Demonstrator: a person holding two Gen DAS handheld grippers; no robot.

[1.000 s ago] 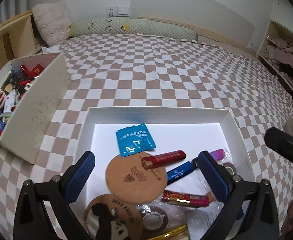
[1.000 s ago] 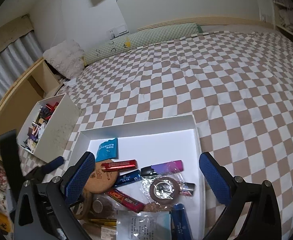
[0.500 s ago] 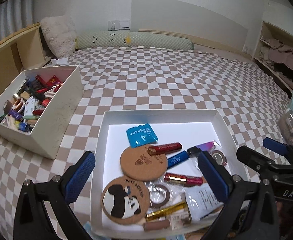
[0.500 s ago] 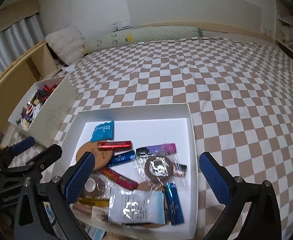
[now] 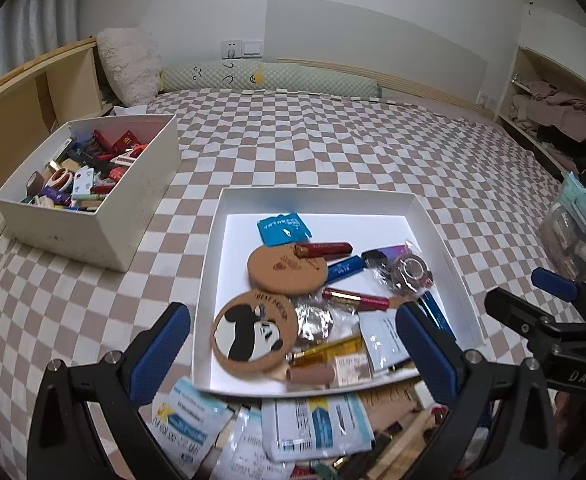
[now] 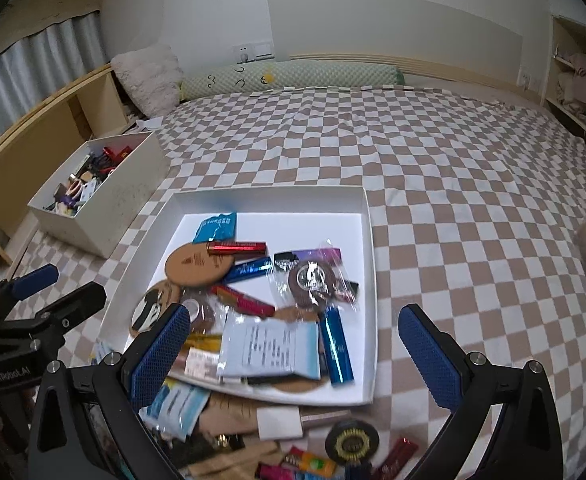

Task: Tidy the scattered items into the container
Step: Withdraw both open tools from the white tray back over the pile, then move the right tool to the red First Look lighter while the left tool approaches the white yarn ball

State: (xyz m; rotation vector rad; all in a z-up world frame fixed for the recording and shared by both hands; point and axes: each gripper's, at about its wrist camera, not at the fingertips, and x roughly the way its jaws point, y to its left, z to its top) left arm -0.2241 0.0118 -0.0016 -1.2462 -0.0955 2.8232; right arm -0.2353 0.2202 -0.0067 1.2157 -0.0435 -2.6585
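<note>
A shallow white tray (image 5: 429,216) (image 6: 369,240) lies on the checked bedspread, holding cork coasters (image 5: 287,270), a blue sachet (image 5: 283,228), red and blue tubes, a wrapped tape roll (image 6: 313,278) and a paper packet (image 6: 269,346). More packets (image 5: 313,420) and small items (image 6: 351,442) lie scattered in front of the tray's near edge. My left gripper (image 5: 293,336) hovers open above the tray's near side, holding nothing. My right gripper (image 6: 293,340) is open too, above the tray's near right part, empty. Each gripper shows at the edge of the other's view.
A taller white box (image 5: 133,200) (image 6: 113,208) full of small items stands to the left of the tray. Beyond lie the bare bedspread (image 5: 333,140), a green bolster (image 5: 269,80) and a fluffy pillow. A clear bag (image 5: 577,236) sits at the right.
Both grippers have pulled back and risen from the tray, so more of it and the scattered items in front show. Both jaws stay open and empty.
</note>
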